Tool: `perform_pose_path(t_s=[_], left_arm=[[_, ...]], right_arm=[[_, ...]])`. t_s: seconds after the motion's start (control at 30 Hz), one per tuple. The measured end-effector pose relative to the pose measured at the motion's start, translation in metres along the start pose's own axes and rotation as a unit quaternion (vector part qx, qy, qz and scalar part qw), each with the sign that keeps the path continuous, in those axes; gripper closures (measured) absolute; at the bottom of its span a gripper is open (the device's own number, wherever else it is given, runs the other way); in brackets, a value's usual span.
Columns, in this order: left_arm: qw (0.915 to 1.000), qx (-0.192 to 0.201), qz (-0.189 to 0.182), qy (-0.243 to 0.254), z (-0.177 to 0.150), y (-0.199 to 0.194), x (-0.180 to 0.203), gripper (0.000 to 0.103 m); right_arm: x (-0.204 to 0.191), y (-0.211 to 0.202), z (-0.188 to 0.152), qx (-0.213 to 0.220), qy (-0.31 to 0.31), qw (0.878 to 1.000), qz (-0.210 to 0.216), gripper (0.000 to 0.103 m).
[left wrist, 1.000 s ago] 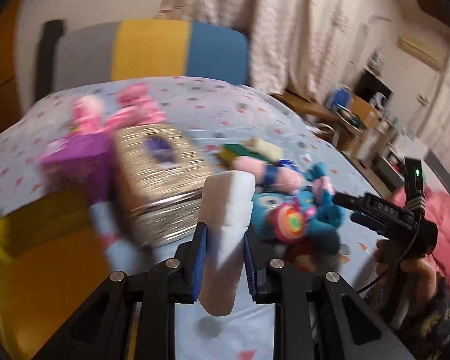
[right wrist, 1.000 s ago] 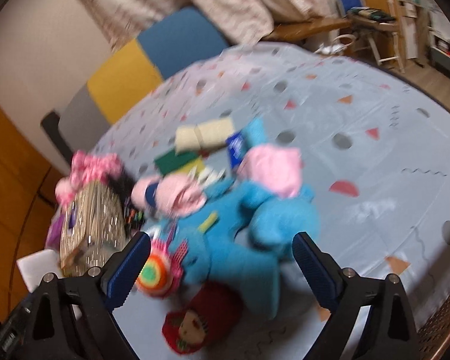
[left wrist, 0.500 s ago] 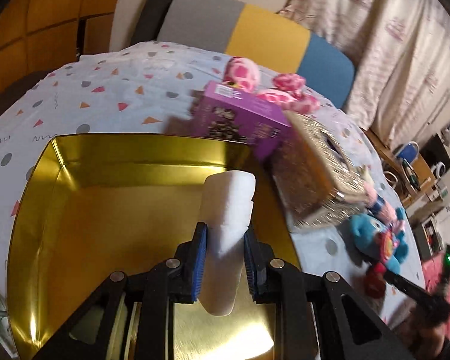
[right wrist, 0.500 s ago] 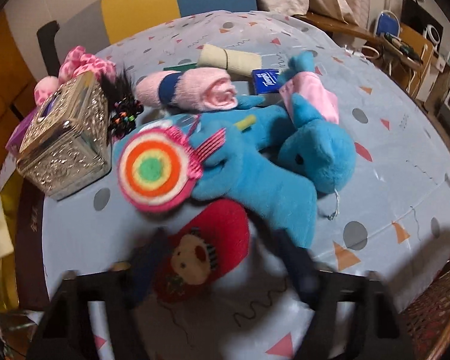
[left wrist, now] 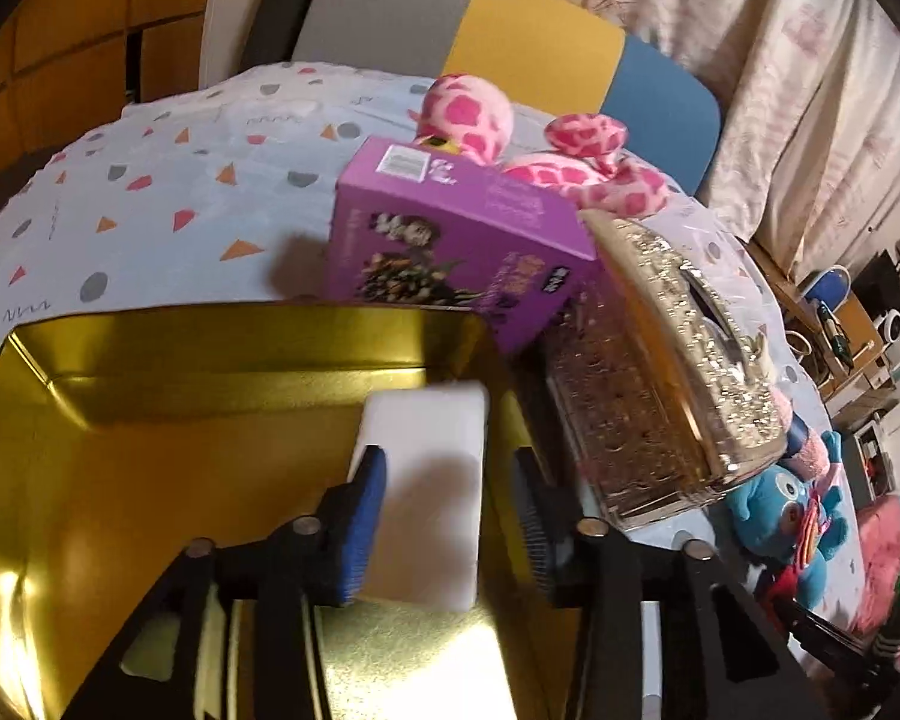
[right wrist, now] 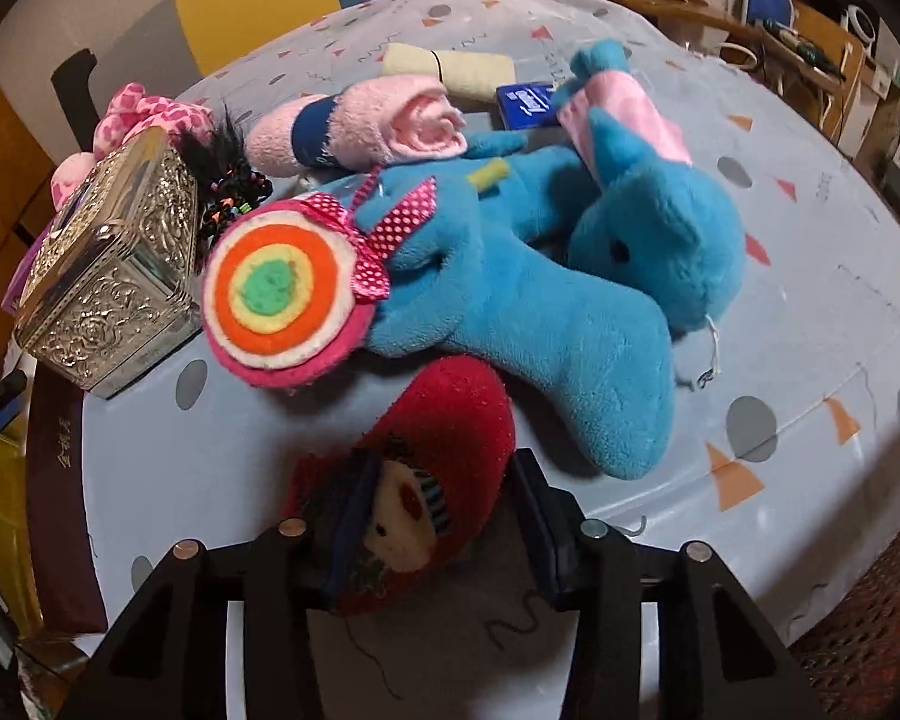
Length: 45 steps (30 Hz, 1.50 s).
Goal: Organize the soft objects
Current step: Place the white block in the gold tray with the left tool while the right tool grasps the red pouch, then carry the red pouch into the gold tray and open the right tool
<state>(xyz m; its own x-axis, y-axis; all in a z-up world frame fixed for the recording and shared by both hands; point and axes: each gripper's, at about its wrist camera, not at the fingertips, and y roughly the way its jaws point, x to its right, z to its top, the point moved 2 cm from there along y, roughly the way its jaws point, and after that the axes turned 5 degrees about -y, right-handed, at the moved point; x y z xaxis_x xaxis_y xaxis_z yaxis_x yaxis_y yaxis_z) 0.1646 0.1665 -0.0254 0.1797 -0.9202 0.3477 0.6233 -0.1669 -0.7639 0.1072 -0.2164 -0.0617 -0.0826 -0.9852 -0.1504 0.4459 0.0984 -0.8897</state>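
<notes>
My left gripper (left wrist: 447, 468) hangs over the gold tin (left wrist: 150, 420) and its jaws are opening. The white sponge (left wrist: 432, 510) is still between them, leaning on the left pad, with a gap to the right one. In the right wrist view, my right gripper (right wrist: 435, 498) points down at a red plush doll (right wrist: 444, 420) on the dotted cloth. Its jaws are closing, and both pads touch the doll's sides. Just beyond lies a blue plush (right wrist: 540, 300) holding a striped lollipop disc (right wrist: 276, 294).
A purple box (left wrist: 450, 228) and an ornate metal box (left wrist: 660, 390) stand against the tin's far right corner, with a pink spotted plush (left wrist: 468, 114) behind. A pink rolled towel (right wrist: 366, 126), a cream roll (right wrist: 450, 69), a blue packet (right wrist: 525, 102) and black hair ties (right wrist: 222, 180) lie beyond.
My left gripper swung from the toys to over the tin, sank, and its jaws parted off the sponge. My right gripper dropped to the red doll and narrowed around it.
</notes>
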Motion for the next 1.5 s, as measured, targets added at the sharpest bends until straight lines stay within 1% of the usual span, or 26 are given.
perform_pose_path(t_s=[0.03, 0.07, 0.2, 0.27, 0.37, 0.43, 0.47, 0.5, 0.53, 0.57, 0.6, 0.67, 0.7, 0.8, 0.87, 0.97, 1.07, 1.17, 1.23, 1.33, 1.4, 1.5], left_arm=[[1.0, 0.006, -0.002, 0.001, 0.0, -0.003, 0.001, 0.048], [0.9999, 0.01, -0.004, 0.001, 0.0, -0.004, 0.002, 0.046], [0.9998, 0.021, -0.002, 0.0, -0.009, -0.018, 0.0, 0.043], [0.9996, 0.027, 0.003, 0.005, -0.017, -0.028, 0.0, 0.035], [0.9993, 0.036, 0.011, 0.005, -0.033, -0.045, -0.002, 0.032], [0.9987, 0.043, 0.025, 0.008, -0.043, -0.055, -0.002, 0.031], [0.9983, 0.048, 0.032, 0.01, -0.048, -0.06, -0.002, 0.028], [0.9975, 0.056, 0.041, 0.013, -0.054, -0.066, -0.002, 0.024], [0.9965, 0.065, 0.05, 0.016, -0.059, -0.072, -0.002, 0.015], [0.9955, 0.072, 0.058, 0.018, -0.063, -0.076, -0.002, 0.011], [0.9942, 0.081, 0.068, 0.017, -0.067, -0.082, -0.003, 0.01], [0.9934, 0.091, 0.069, 0.013, -0.074, -0.09, -0.006, 0.009], [0.994, 0.089, 0.062, 0.012, -0.077, -0.093, -0.007, 0.008], [0.9952, 0.079, 0.057, 0.01, -0.084, -0.095, -0.008, 0.008], [0.9953, 0.074, 0.062, 0.01, -0.088, -0.096, -0.007, 0.007], [0.9946, 0.07, 0.076, 0.004, -0.093, -0.096, -0.008, 0.003], [0.9918, 0.085, 0.095, -0.002, -0.096, -0.099, -0.011, 0.0], [0.9901, 0.102, 0.096, -0.008, -0.097, -0.105, -0.015, 0.0], [0.988, 0.12, 0.097, -0.011, -0.097, -0.112, -0.018, 0.0], [0.9857, 0.135, 0.101, -0.01, -0.096, -0.119, -0.022, 0.0], [0.9847, 0.136, 0.108, -0.014, -0.096, -0.123, -0.026, 0.0], [0.9857, 0.134, 0.099, -0.025, -0.096, -0.125, -0.032, 0.0]], right_arm=[[-0.001, 0.0, 0.0, 0.001, 0.0, 1.0, 0.003, 0.057], [0.0, 0.001, 0.0, 0.002, 0.0, 1.0, 0.005, 0.058], [0.005, 0.004, -0.001, 0.002, 0.007, 1.0, 0.022, 0.057], [0.003, 0.005, -0.001, 0.002, 0.001, 1.0, 0.019, 0.057], [-0.002, 0.004, -0.002, 0.006, -0.015, 1.0, 0.008, 0.057], [-0.004, 0.005, -0.002, 0.01, -0.02, 1.0, 0.006, 0.057], [-0.004, 0.005, -0.002, 0.011, -0.022, 1.0, 0.006, 0.058], [-0.005, 0.004, -0.003, 0.012, -0.023, 1.0, 0.01, 0.063], [-0.005, 0.003, -0.004, 0.013, -0.023, 0.999, 0.019, 0.067], [-0.007, 0.003, -0.004, 0.013, -0.024, 0.999, 0.031, 0.072], [-0.009, 0.002, -0.006, 0.013, -0.03, 0.999, 0.039, 0.073], [-0.016, 0.0, -0.011, 0.018, -0.048, 0.998, 0.045, 0.075], [-0.019, -0.001, -0.014, 0.018, -0.055, 0.997, 0.051, 0.076], [-0.028, -0.004, -0.021, 0.016, -0.072, 0.995, 0.072, 0.076], [-0.035, -0.003, -0.024, 0.015, -0.083, 0.993, 0.08, 0.076], [-0.047, -0.004, -0.029, 0.009, -0.101, 0.991, 0.09, 0.076], [-0.062, -0.004, -0.033, 0.007, -0.126, 0.988, 0.09, 0.076], [-0.08, -0.004, -0.035, 0.002, -0.148, 0.984, 0.095, 0.077], [-0.093, -0.012, -0.038, 0.004, -0.169, 0.981, 0.1, 0.078], [-0.12, -0.029, -0.033, 0.025, -0.197, 0.973, 0.117, 0.079], [-0.143, -0.048, -0.027, 0.042, -0.22, 0.964, 0.145, 0.079], [-0.179, -0.066, -0.024, 0.06, -0.261, 0.948, 0.175, 0.079]])
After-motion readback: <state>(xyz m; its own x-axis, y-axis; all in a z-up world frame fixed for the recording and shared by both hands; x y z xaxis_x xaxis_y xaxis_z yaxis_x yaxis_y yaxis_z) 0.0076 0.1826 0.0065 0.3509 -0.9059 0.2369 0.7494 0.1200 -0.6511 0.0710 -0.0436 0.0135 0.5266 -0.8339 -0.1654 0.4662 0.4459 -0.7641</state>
